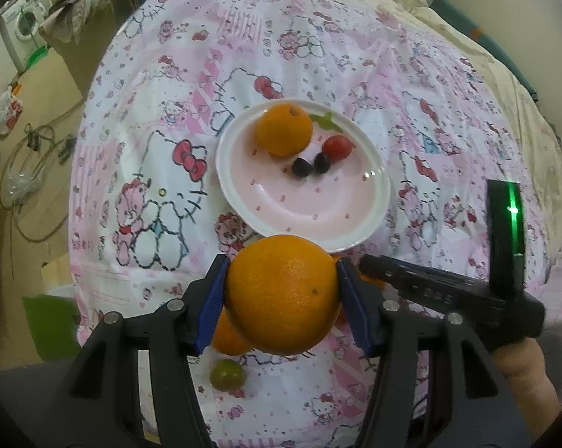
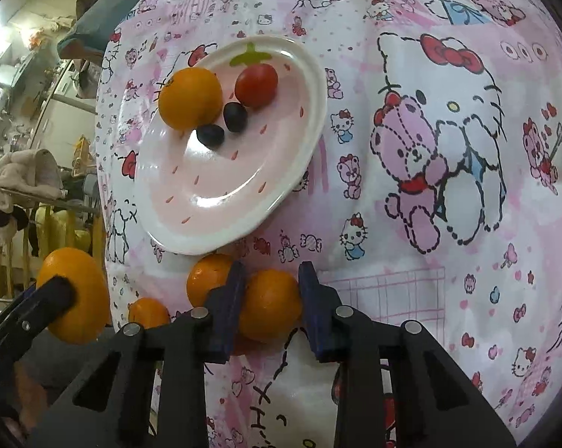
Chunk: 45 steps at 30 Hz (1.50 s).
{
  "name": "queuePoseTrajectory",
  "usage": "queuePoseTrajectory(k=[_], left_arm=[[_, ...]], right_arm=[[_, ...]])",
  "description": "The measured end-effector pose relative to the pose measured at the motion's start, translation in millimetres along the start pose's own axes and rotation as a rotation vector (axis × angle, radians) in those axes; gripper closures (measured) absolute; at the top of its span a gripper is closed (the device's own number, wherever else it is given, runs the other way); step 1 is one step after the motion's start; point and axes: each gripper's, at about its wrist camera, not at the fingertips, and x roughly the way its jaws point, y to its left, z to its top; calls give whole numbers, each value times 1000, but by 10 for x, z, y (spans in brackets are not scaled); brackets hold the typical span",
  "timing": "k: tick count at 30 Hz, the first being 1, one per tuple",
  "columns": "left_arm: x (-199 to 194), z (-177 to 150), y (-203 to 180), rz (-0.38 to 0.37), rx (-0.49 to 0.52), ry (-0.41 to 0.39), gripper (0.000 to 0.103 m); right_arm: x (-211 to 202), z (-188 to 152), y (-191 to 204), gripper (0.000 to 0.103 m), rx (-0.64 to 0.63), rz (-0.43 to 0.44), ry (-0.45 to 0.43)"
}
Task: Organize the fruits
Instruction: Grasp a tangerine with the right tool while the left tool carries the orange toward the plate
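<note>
Blue-padded fingers point(image 2: 311, 298) of right gripper point(image 2: 269, 302) pinch small round orange mandarin point(image 2: 269, 308); left gripper point(image 1: 283, 291) clamps large orange point(image 1: 283, 295). Risk: neighbouring mandarin point(image 2: 208, 278) (touching left finger) gets nudged, rolls off pink cartoon-print cloth point(image 2: 430, 224); smooth peel may slip before white-rimmed pink plate point(image 2: 214, 186).

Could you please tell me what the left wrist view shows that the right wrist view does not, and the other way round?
Only the left wrist view shows the small green fruit on the cloth and a washing machine in the background. Only the right wrist view shows the small orange between the right gripper pads and two more small oranges beside it. Both show the pink plate holding an orange, a red tomato and two dark fruits, and the large orange held in the left gripper.
</note>
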Motion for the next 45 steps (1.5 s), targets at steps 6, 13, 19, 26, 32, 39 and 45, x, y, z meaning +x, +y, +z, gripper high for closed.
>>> queuePoseTrajectory(k=[6,13,19,26,32,39,45], left_arm=[[44,23,146,14,-51,-3,49],[26,37,263,29,-78,-19,49],[46,30,269,32,-74,-16,49],[116,31,271,58,-67,-9,49],[146,30,262,69,-65,-9,49],[83,134,179,73,-13,-32,49],[87,410,181,92,11,-49,49]], right_arm=[[-158,-28,-3,75,-2,35,-41],[-356,-66,-16,75,12,87,-74],[-391,-106,-7,75,-2,60,-85],[-367,-108,-36,75,-1,41,-81],[-433,-111,-53,75,2,50,-95],[-737,-20,-49,75,-1,91,-160],[-944,260,12,75,-16,105,-216]])
